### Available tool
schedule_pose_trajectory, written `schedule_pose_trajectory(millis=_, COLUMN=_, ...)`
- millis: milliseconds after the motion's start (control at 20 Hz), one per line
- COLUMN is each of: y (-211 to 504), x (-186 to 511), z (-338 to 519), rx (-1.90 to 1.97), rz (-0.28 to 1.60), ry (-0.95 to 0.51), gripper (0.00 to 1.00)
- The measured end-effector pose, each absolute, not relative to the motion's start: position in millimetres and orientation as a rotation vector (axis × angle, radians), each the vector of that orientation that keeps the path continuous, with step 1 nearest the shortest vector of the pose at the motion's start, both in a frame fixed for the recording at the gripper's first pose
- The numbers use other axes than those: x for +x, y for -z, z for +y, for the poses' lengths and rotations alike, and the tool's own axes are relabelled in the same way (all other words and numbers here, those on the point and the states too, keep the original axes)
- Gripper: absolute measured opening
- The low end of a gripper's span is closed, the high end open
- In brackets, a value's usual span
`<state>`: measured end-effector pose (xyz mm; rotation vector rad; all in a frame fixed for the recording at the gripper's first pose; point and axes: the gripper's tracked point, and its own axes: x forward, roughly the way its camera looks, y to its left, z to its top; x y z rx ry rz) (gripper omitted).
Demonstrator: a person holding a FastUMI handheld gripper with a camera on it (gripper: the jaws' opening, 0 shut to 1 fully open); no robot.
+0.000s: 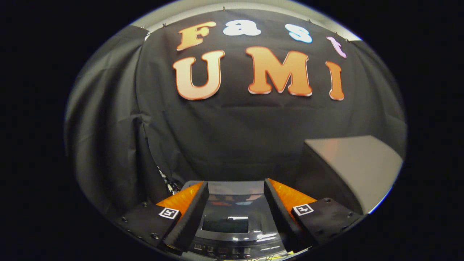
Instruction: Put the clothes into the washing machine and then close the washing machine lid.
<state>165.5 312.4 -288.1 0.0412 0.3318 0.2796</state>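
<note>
Tongs (pixel 236 203) released, empty, above glossy dark grey washing machine lid (pixel 232 214); risks starting without clothes, none near lid

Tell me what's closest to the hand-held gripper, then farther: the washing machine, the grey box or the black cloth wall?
The hand-held gripper is open, holding nothing.
1. Washing machine: just below and between the fingers, lid down.
2. Grey box: beyond the fingers, to the right.
3. Black cloth wall: farthest, behind both.
</note>
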Motion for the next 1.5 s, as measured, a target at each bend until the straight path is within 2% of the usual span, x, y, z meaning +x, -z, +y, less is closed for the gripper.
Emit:
schedule_pose_trajectory(millis=300, y=180.1, x=131.2, z=207.6, rx=0.05, rz=0.22, ry=-0.213, gripper=0.97)
schedule_pose_trajectory(millis=500, y=146.0, x=109.1, z=116.7, rx=0.063, rz=0.18, ry=-0.124, gripper=0.97)
schedule_pose_trajectory(millis=750, y=116.4, x=82.0, z=42.8, rx=0.088, rz=0.122, ry=-0.114, gripper=0.97)
schedule_pose_trajectory(millis=1500, y=98.8, x=47.8, z=-14.1, rx=0.094, rz=0.069, ry=-0.139, gripper=0.97)
